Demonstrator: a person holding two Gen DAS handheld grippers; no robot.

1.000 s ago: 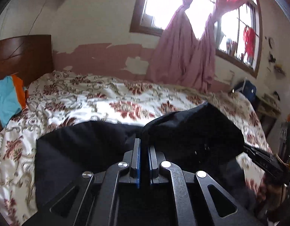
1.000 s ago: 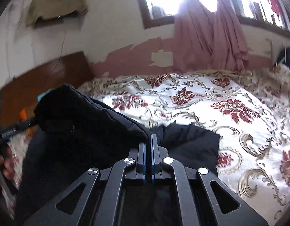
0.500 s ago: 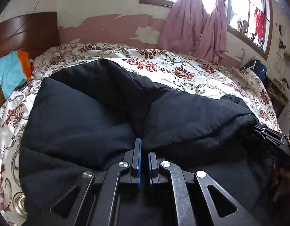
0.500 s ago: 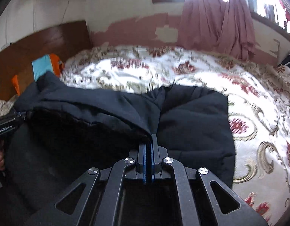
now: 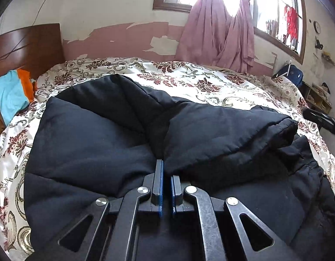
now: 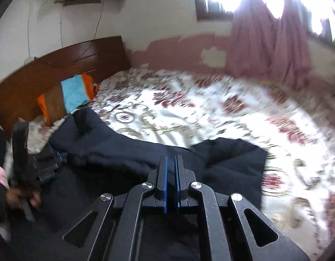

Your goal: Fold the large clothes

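Note:
A large black padded coat [image 5: 97, 134] lies folded over on the flowered bedspread [image 5: 189, 80]. My left gripper [image 5: 166, 169] rests low at the coat's near edge, jaws nearly closed with a narrow gap, and the fold of black cloth sits at its tips. My right gripper [image 6: 171, 161] sits over the coat [image 6: 128, 152], jaws slightly parted with dark cloth between the blue pads. The right gripper also shows as a dark bar in the left wrist view [image 5: 321, 120]. The left gripper shows at the left edge of the right wrist view [image 6: 43, 163].
A wooden headboard [image 5: 28, 45] stands at the left with a blue and orange cloth [image 5: 13, 93] beside it. Pink curtains [image 5: 219, 32] hang at the window. A low shelf and blue bag [image 5: 293, 76] stand at the right of the bed.
Both grippers brought the lifted half of the coat down and forward onto the bed. The right view has swung and is blurred; both pairs of jaws have parted slightly.

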